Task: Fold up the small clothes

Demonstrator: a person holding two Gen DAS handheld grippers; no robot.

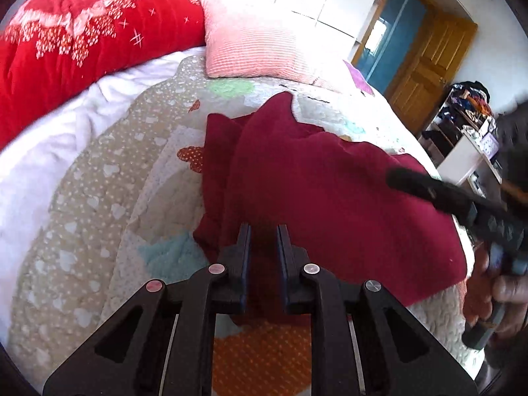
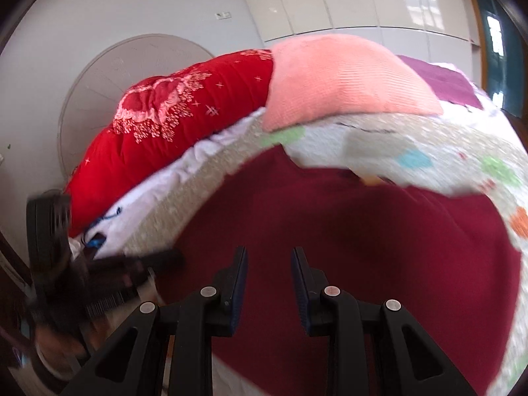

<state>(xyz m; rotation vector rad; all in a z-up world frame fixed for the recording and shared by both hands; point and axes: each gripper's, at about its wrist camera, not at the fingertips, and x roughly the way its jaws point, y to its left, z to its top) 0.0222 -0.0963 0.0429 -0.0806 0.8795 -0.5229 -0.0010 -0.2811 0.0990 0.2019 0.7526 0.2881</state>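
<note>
Left wrist view shows the left gripper (image 1: 263,231) low over a dark red garment (image 1: 330,198), its two fingers set a narrow gap apart with nothing pinched between them; the fingertips hang just above the near left part of the cloth, and whether they touch it cannot be told. The garment lies spread on a patterned quilt (image 1: 109,198) that covers the bed, with its far edge bunched into uneven peaks and a fold running along its left side. To the right, the right gripper (image 1: 396,176) reaches in over the garment's right edge, blurred, held by a hand (image 1: 495,293) at the frame's border. Beyond the garment a pink ribbed pillow (image 1: 250,49) rests on the quilt, and a red floral duvet (image 1: 82,43) is heaped along the left, with a white sheet (image 1: 66,125) between it and the quilt. A wooden door (image 1: 429,66) and a shelf of clutter (image 1: 462,122) stand at the far right. Right wrist view shows the right gripper (image 2: 269,254) with its fingers parted a little wider and holding nothing, poised above the broad middle of the dark red garment (image 2: 363,231). The left gripper (image 2: 158,259) appears blurred at the garment's left edge. Past it lie the quilt (image 2: 429,151), the pink pillow (image 2: 346,76) and the red duvet (image 2: 181,115), against a pale wall (image 2: 99,16).
</note>
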